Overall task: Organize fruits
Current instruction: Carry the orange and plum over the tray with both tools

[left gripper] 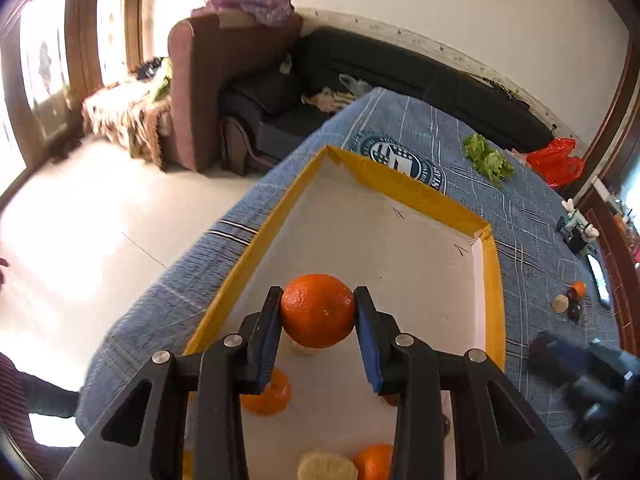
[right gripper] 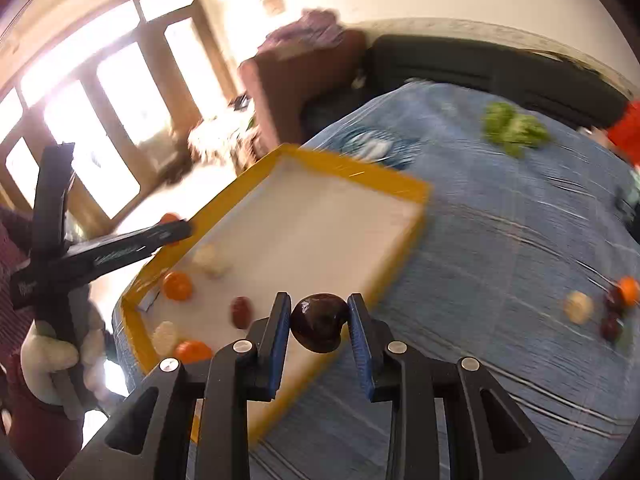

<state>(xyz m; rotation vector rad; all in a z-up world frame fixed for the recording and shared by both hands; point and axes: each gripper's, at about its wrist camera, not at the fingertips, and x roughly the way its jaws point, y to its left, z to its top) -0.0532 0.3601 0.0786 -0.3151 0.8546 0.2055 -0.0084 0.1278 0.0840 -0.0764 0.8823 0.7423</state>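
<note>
The left gripper [left gripper: 318,308] is closed on a round, dimpled orange [left gripper: 318,310] above the yellow-rimmed tray [left gripper: 412,190]. The right gripper [right gripper: 318,322] grips a smooth, glossy dark plum [right gripper: 319,322] over the blue cloth [right gripper: 500,240]

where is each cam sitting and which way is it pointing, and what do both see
Left wrist: on the left gripper, looking down its fingers into the yellow tray; it grips an orange.
Right wrist: on the right gripper, facing the tray's near edge, gripping a dark fruit; gloved hand visible.
Shared: tray, lettuce, blue cloth.
</note>
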